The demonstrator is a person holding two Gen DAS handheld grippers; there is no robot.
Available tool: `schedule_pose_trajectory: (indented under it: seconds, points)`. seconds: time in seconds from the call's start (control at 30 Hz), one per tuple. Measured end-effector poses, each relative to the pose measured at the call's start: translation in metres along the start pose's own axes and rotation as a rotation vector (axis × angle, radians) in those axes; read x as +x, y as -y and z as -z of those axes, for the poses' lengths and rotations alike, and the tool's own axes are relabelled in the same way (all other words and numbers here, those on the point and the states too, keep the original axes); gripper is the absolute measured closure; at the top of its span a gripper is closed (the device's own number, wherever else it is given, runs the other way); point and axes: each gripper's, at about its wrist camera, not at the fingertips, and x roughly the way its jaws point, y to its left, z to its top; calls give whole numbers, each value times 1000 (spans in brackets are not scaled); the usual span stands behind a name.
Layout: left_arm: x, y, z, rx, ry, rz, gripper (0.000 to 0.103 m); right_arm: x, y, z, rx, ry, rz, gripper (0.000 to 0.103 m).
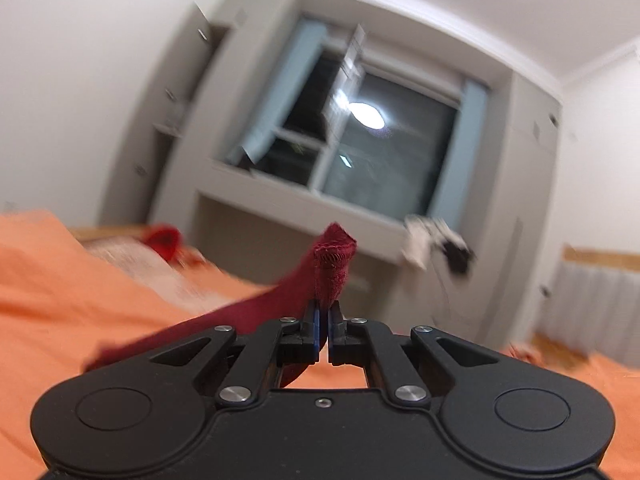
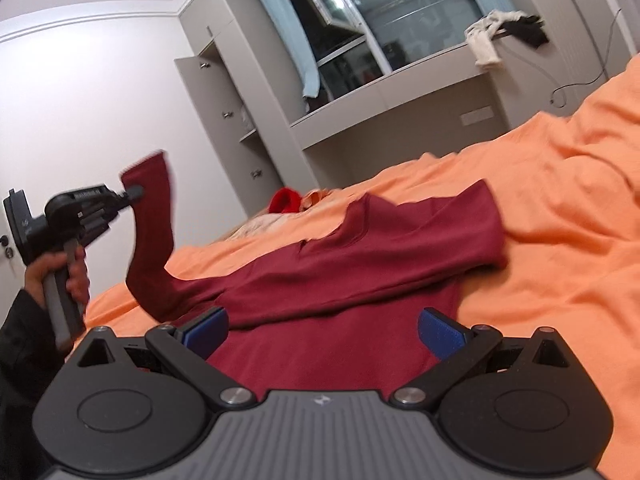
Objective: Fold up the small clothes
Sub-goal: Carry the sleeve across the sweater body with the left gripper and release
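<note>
A dark red long-sleeved shirt [image 2: 360, 264] lies on the orange bed cover [image 2: 560, 220]. One sleeve is folded across its chest. My left gripper [image 1: 324, 312] is shut on the cuff of the other sleeve [image 1: 332, 264] and holds it up above the bed. In the right wrist view the left gripper [image 2: 134, 192] is at the far left with the sleeve [image 2: 154, 240] hanging from it. My right gripper [image 2: 324, 330] is open and empty, low over the shirt's lower body.
A bright red item [image 2: 285, 200] lies at the far end of the bed. A grey cabinet [image 2: 224, 120] and window ledge stand beyond it. White and black clothes [image 2: 504, 32] hang over the ledge at the right.
</note>
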Motion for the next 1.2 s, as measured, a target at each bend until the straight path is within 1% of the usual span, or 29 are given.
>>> schedule_pose_trajectory:
  seconds: [0.1, 0.2, 0.3, 0.37, 0.47, 0.57, 0.63, 0.73, 0.8, 0.87, 0.9, 0.93, 0.97, 1.03, 1.1, 1.13, 1.2]
  points:
    - [18, 22, 33, 60, -84, 58, 100, -1, 8, -3, 27, -5, 39, 0]
    - [36, 29, 64, 119, -185, 83, 100, 0, 20, -5, 76, -19, 77, 0]
    - [44, 32, 92, 183, -270, 113, 100, -1, 33, -5, 140, -19, 79, 0]
    - [44, 33, 109, 220, -301, 123, 100, -2, 40, -4, 175, -16, 80, 0]
    - [40, 34, 123, 253, -345, 147, 100, -1, 43, -2, 202, -22, 84, 0]
    - [35, 41, 134, 288, -373, 175, 99, 0, 44, -2, 196, -23, 86, 0]
    - [29, 45, 133, 299, -391, 191, 97, 2, 42, -1, 187, -26, 89, 0]
    - [31, 43, 133, 286, -447, 223, 94, 5, 41, 0, 184, -35, 98, 0]
    - [32, 41, 133, 280, -478, 233, 90, 6, 40, 1, 182, -39, 104, 0]
    - [29, 41, 132, 278, -495, 244, 83, 7, 39, 2, 180, -43, 109, 0]
    - [27, 41, 131, 278, -502, 251, 77, 7, 39, 2, 179, -43, 112, 0]
    - [26, 39, 130, 273, -511, 265, 65, 8, 38, 1, 177, -44, 115, 0]
    - [24, 37, 129, 262, -520, 282, 49, 8, 39, 1, 176, -46, 117, 0]
    - [19, 31, 126, 229, -522, 328, 33, 10, 38, 1, 174, -51, 120, 0]
    - [13, 24, 120, 209, -503, 345, 30, 11, 38, 0, 167, -58, 124, 0]
    - [11, 20, 116, 201, -495, 334, 28, 13, 37, 0, 162, -62, 127, 0]
    - [8, 9, 104, 183, -467, 283, 23, 15, 34, 0, 148, -71, 137, 0]
